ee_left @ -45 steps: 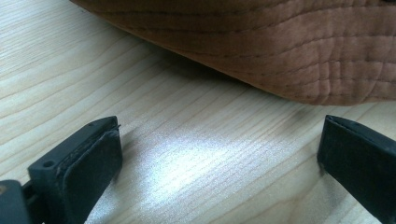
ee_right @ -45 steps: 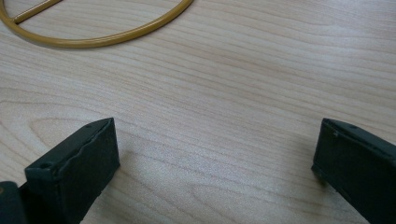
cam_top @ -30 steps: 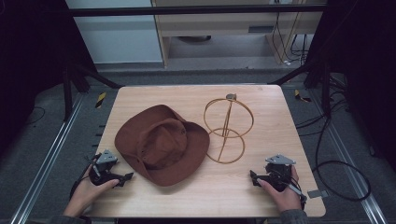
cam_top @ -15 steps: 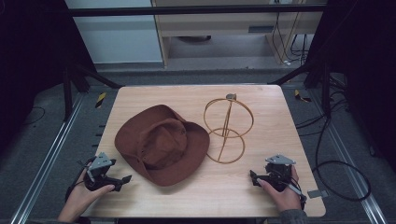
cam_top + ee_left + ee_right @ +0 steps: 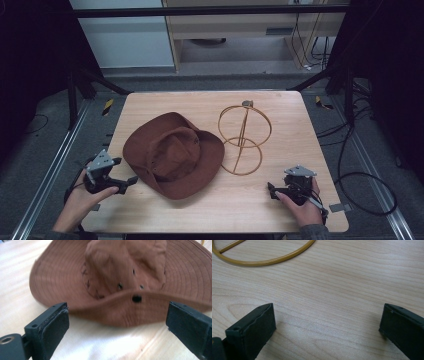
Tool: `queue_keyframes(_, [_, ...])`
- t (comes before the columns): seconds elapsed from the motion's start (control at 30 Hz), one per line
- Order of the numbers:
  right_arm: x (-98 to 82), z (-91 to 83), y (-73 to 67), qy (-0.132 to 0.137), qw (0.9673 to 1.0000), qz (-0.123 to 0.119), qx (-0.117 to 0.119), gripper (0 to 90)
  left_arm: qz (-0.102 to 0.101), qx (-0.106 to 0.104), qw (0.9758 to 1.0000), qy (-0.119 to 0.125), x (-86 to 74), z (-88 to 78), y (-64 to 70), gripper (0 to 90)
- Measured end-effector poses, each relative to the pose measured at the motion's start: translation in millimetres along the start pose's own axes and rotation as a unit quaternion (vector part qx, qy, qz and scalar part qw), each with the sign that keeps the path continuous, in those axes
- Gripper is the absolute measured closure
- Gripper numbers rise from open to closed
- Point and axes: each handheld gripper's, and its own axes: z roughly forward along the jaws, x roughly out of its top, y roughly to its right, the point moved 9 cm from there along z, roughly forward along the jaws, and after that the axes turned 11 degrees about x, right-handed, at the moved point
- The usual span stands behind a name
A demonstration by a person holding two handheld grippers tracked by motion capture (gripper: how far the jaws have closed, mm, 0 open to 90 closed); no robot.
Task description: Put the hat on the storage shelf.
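A brown brimmed hat (image 5: 172,154) lies crown up on the wooden table (image 5: 200,102), left of centre. Beside it on the right stands a gold wire stand (image 5: 243,139) made of rings on a round base. My left gripper (image 5: 129,181) is open near the table's front left, jaws wide apart and pointing at the hat's brim (image 5: 130,307), a short way off it. My right gripper (image 5: 270,190) is open at the front right, resting low over bare wood, with the gold wire stand's base ring (image 5: 262,258) just ahead.
Dark metal frame legs (image 5: 85,80) stand around the table. Cables (image 5: 360,170) lie on the floor at the right. Bare wood stretches along the table's front edge between the two hands.
My left gripper has shifted slightly right, toward the hat's brim. The right gripper, hat and stand have stayed put.
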Motion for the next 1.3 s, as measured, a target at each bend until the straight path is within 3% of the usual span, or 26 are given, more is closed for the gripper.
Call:
queue_keyframes(0.07, [-0.1,-0.1,0.2,-0.001,1.0,0.001,-0.001,0.5,0.032,0.004,0.9992,-0.023,19.0,8.9,-2.5,4.2])
queue_keyframes(0.1, [-0.1,-0.1,0.2,-0.001,1.0,0.001,-0.001,0.5,0.032,0.004,0.9992,-0.023,19.0,8.9,-2.5,4.2])
queue_keyframes(0.17, [-0.2,-0.1,0.1,-0.001,1.0,0.001,-0.001,0.5,0.029,-0.011,0.9989,-0.035,40.5,19.8,2.2,4.9])
queue_keyframes(0.23, [-0.1,-0.1,0.1,-0.001,1.0,0.001,-0.001,0.5,0.036,-0.014,0.9985,-0.038,50.2,25.3,6.9,6.4])
queue_keyframes(0.37, [0.0,-0.1,0.1,0.0,1.0,0.0,-0.001,0.5,0.059,-0.003,0.997,-0.05,70.3,36.4,14.6,6.8])
queue_keyframes(0.5, [0.0,0.0,0.0,0.0,1.0,0.0,0.0,0.5,0.065,-0.003,0.9964,-0.055,89.2,43.6,18.5,6.0])
queue_keyframes(0.57, [-0.2,-0.1,0.1,-0.001,1.0,0.001,-0.002,0.5,0.073,-0.003,0.9952,-0.064,95.2,47.5,19.4,6.0])
queue_keyframes(0.7, [0.0,-0.1,0.0,0.0,1.0,0.0,0.0,0.5,0.064,-0.014,0.995,-0.075,103.2,54.2,22.2,5.3])
queue_keyframes(0.73, [-0.1,-0.1,0.0,0.0,1.0,0.001,-0.001,0.5,0.075,-0.021,0.993,-0.088,105.7,58.6,24.1,5.0])
queue_keyframes(0.77, [-0.2,-0.1,0.1,-0.001,1.0,0.001,-0.002,0.5,0.075,-0.021,0.993,-0.088,105.7,58.6,24.1,5.3])
queue_keyframes(0.83, [-0.1,-0.1,0.1,0.0,1.0,0.0,-0.001,0.5,0.093,-0.027,0.9903,-0.101,108.9,61.2,25.0,5.0])
queue_keyframes(1.03, [-0.2,-0.2,0.1,-0.001,1.0,0.001,-0.001,0.5,0.098,-0.027,0.9891,-0.107,119.2,68.4,27.8,4.6])
queue_keyframes(1.13, [-0.2,-0.2,0.1,-0.001,1.0,0.001,-0.001,0.5,0.113,-0.023,0.9857,-0.123,119.4,75.6,26.9,4.6])
queue_keyframes(1.23, [-0.2,-0.1,0.1,-0.001,1.0,0.001,-0.002,0.5,0.1,-0.023,0.987,-0.124,120.2,81.3,25.8,4.8])
queue_keyframes(1.3, [-0.2,-0.1,0.2,-0.001,1.0,0.001,-0.002,0.5,0.1,-0.019,0.9863,-0.129,119.5,84.9,24.5,5.1])
